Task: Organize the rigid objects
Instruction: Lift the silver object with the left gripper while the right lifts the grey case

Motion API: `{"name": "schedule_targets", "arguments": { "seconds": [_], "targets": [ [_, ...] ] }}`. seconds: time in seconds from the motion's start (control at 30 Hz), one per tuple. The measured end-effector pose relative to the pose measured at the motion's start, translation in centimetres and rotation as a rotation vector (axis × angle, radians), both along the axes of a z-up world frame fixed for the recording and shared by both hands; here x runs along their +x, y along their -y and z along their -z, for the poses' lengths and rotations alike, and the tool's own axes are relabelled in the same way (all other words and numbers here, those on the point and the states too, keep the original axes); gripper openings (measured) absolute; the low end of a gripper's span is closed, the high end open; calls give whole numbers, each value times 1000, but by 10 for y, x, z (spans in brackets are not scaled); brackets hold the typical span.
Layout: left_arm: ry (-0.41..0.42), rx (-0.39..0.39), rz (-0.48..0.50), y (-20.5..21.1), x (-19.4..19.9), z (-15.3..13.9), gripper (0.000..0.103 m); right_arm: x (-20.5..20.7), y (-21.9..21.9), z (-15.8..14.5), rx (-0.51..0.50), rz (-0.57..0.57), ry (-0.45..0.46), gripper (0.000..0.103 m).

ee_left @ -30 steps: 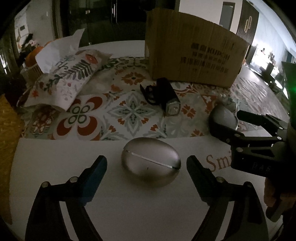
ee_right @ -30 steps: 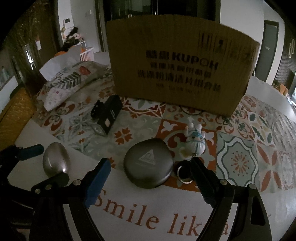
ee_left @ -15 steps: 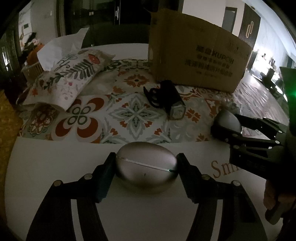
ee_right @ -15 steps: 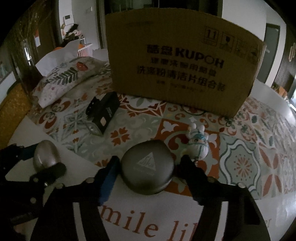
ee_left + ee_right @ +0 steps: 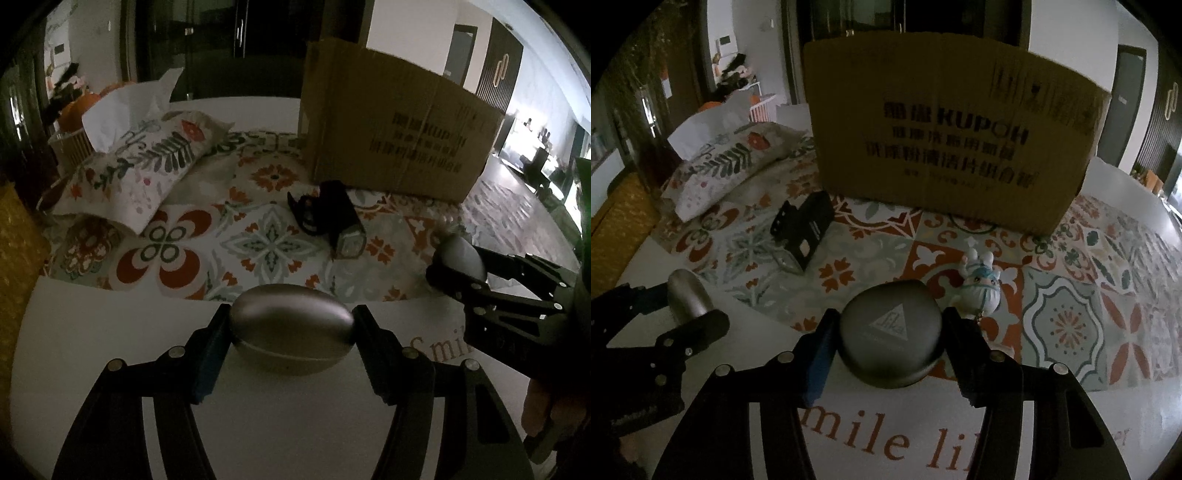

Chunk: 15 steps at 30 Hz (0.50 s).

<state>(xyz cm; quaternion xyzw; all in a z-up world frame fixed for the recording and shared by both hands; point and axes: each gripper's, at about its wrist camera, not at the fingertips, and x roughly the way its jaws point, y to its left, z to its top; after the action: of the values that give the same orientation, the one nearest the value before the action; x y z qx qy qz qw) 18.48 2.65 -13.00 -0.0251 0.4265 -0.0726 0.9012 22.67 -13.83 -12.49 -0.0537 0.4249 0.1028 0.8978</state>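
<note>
Your left gripper (image 5: 290, 334) has its jaws clamped on the silver oval case (image 5: 291, 326), your right gripper (image 5: 888, 341) has just closed its jaws onto the round grey case (image 5: 890, 332), and the cardboard box (image 5: 951, 147) hides its contents.

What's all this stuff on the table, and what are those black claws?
Oval case: one, silver, on white mat, in left claw.
Round case: one, dark grey, in right claw.
Bike light: one, black, on patterned cloth.
Bunny charm: one, white, behind round case.
Box: one, brown cardboard, at back.
Tissue pouch: one, floral, far left.
Left gripper: black, shut on oval case.
Right gripper: black, jaws just closed on round case.
</note>
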Motion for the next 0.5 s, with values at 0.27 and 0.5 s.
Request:
{"name": "schedule_targets", "arguments": {
  "seconds": [0.27,0.5],
  "targets": [
    [40,-16,6,3,-2,-18,64,-8,3,-21,15,1,47,57],
    [89,-14,21,10,1,-40,64,-11,8,-38,38,13,85,57]
  ]
}}
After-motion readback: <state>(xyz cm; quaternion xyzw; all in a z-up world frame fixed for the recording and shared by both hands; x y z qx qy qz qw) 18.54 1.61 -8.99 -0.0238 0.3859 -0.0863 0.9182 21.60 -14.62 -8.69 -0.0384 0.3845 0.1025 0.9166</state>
